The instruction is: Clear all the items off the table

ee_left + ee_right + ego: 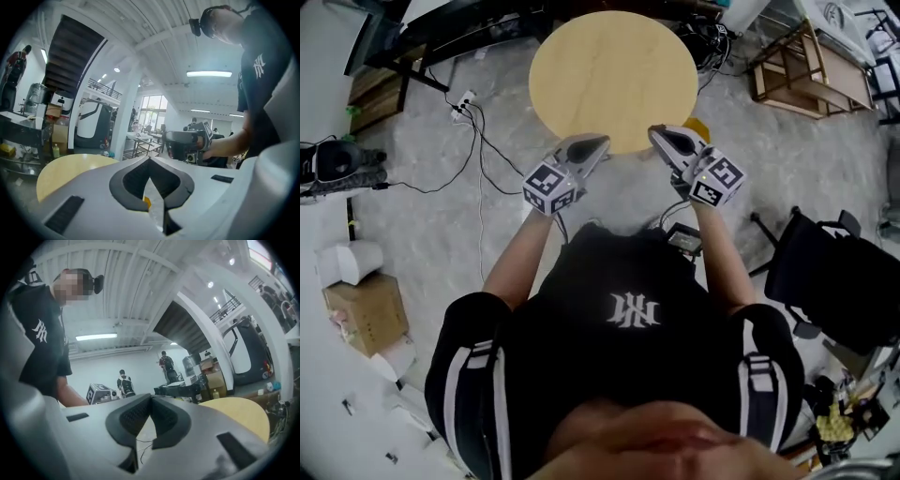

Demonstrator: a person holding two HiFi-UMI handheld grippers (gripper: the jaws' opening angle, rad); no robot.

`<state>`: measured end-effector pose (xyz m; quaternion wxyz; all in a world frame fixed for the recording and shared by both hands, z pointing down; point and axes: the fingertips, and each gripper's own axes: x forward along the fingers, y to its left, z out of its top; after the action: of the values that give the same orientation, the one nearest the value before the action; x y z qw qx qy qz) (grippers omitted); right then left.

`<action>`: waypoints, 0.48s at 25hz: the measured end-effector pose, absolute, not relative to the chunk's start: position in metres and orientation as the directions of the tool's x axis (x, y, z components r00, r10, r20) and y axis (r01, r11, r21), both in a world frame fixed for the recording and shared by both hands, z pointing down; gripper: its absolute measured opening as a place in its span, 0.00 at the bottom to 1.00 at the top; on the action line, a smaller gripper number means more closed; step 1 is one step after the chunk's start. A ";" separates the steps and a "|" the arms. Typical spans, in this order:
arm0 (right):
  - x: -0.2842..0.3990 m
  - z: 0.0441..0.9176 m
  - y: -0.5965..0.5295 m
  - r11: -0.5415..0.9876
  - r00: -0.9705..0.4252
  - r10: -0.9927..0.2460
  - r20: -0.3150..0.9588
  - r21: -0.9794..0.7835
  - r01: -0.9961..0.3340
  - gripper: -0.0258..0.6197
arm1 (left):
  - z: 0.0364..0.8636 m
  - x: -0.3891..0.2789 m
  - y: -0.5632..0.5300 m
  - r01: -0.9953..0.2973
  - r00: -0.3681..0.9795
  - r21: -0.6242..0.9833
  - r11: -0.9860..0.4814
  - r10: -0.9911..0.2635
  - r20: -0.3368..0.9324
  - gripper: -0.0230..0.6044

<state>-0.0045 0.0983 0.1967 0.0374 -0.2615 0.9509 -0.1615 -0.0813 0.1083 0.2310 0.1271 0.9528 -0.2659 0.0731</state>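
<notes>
The round pale wooden table (614,75) has a bare top with nothing on it; its edge also shows in the left gripper view (70,168) and the right gripper view (239,411). My left gripper (602,141) hangs over the table's near edge, jaws shut and empty (150,159). My right gripper (656,131) is level with it just to the right, jaws also shut with nothing between them (150,397). Each gripper sees the other from the side: the right gripper (187,143) and the left gripper (98,393).
A small yellow object (698,127) peeks out behind the right gripper by the table's edge. On the floor lie a power strip with cables (464,101), a cardboard box (366,314), a wooden frame (811,75) and a black chair (834,277). People (124,385) stand far off.
</notes>
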 end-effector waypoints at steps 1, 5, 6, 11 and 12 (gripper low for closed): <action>-0.015 0.191 0.102 0.818 -0.864 -0.503 0.009 -0.317 -0.480 0.04 | 0.229 -0.090 0.114 -0.513 0.855 0.205 -0.834 -0.477 0.202 0.06; -0.051 0.192 0.113 0.839 -0.869 -0.494 0.020 -0.252 -0.483 0.04 | 0.232 -0.118 0.132 -0.476 0.879 0.212 -0.854 -0.450 0.161 0.06; -0.059 0.193 0.116 0.839 -0.868 -0.495 0.029 -0.244 -0.486 0.04 | 0.232 -0.124 0.135 -0.469 0.883 0.225 -0.854 -0.445 0.151 0.06; -0.084 0.190 0.130 0.826 -0.862 -0.504 0.048 -0.267 -0.497 0.04 | 0.233 -0.148 0.149 -0.444 0.896 0.264 -0.856 -0.420 0.144 0.06; -0.087 0.188 0.134 0.825 -0.863 -0.502 0.050 -0.270 -0.496 0.04 | 0.232 -0.150 0.152 -0.446 0.895 0.268 -0.854 -0.421 0.147 0.06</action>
<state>-0.0871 0.1342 0.1884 0.0114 -0.2613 0.9553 -0.1380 -0.1503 0.1517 0.2317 0.1488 0.9620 -0.2252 0.0416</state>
